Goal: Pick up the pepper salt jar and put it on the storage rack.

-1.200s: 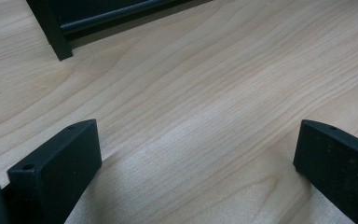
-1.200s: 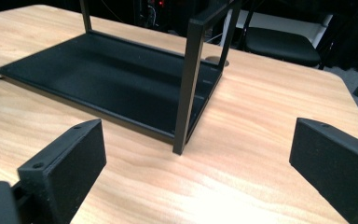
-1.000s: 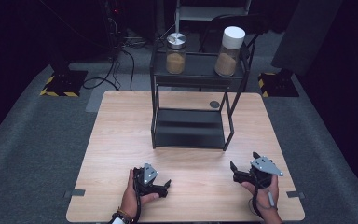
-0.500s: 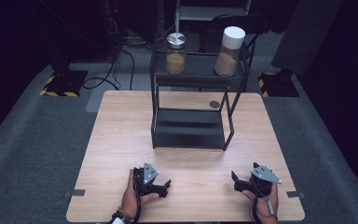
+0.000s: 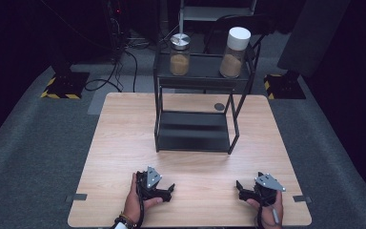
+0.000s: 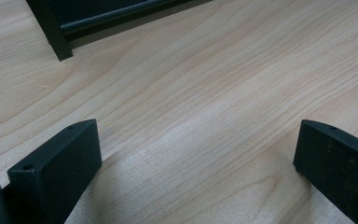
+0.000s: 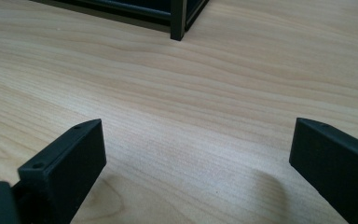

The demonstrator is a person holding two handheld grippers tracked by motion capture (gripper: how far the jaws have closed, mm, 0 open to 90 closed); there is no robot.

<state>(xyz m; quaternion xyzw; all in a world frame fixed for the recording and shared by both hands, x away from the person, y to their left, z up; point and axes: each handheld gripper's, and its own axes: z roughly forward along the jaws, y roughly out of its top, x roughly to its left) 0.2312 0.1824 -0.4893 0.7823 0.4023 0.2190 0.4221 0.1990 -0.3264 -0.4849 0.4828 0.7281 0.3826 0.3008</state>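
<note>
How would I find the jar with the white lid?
Look at the black rack standing at the far side of the table. Two jars of brown powder sit on its top shelf. Yours is the right jar, taller, with a white lid; the left jar has a silver one.

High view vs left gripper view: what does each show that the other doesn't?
High view alone: two jars on the rack's top shelf, a metal-lidded jar and a white-lidded jar, plus the right gripper and both hands. Left gripper view alone: the left gripper close up, jaws spread wide over bare wood. Shared: the wooden table and the black rack, here just a foot.
</note>
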